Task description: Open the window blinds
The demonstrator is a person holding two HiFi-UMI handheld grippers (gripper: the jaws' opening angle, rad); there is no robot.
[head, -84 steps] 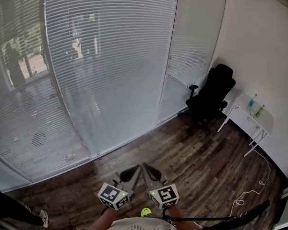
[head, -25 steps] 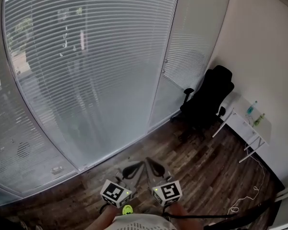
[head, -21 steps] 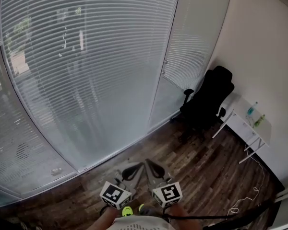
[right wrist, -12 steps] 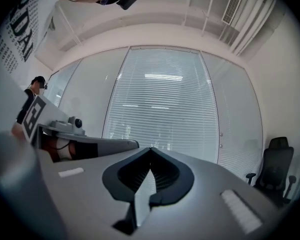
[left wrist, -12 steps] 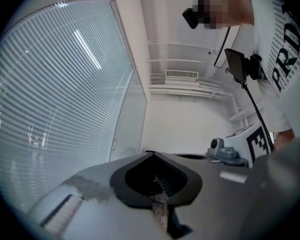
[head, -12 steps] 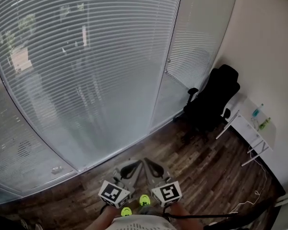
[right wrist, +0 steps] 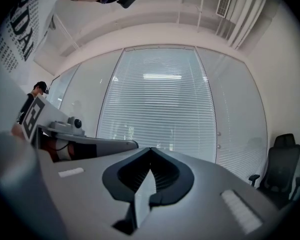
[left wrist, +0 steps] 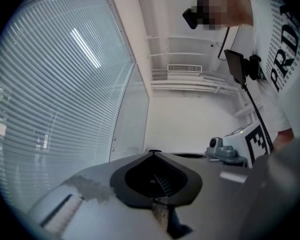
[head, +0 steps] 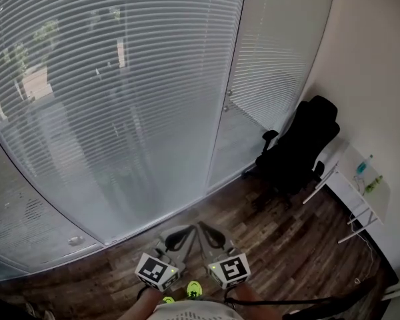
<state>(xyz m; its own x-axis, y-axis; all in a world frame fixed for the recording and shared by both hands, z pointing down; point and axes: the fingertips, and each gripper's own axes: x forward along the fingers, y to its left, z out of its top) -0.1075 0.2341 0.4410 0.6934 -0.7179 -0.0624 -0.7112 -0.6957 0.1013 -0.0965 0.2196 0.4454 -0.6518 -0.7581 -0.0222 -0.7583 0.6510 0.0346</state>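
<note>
The blinds (head: 120, 99) run off the top and left edges, and what lies behind their slats shows only as dim, blurred shapes. Right of the chair (head: 300, 149), the two bottles (head: 366, 166) on the desk (head: 350, 179) are too small to tell apart. Well left of the chair, at the blinds' foot, lies a pale thing (head: 75, 241), too small to name. Below and left of the chair, green shoes (head: 195, 289) are half hidden by the person's shirt (head: 193, 310).

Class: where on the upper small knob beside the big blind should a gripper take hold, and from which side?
Probably the upper knob's round rim, with the fingers on opposite sides. It sticks out from the upright frame toward the room, so come straight at it from the room side, level. The right gripper is shut and must open first.
</note>
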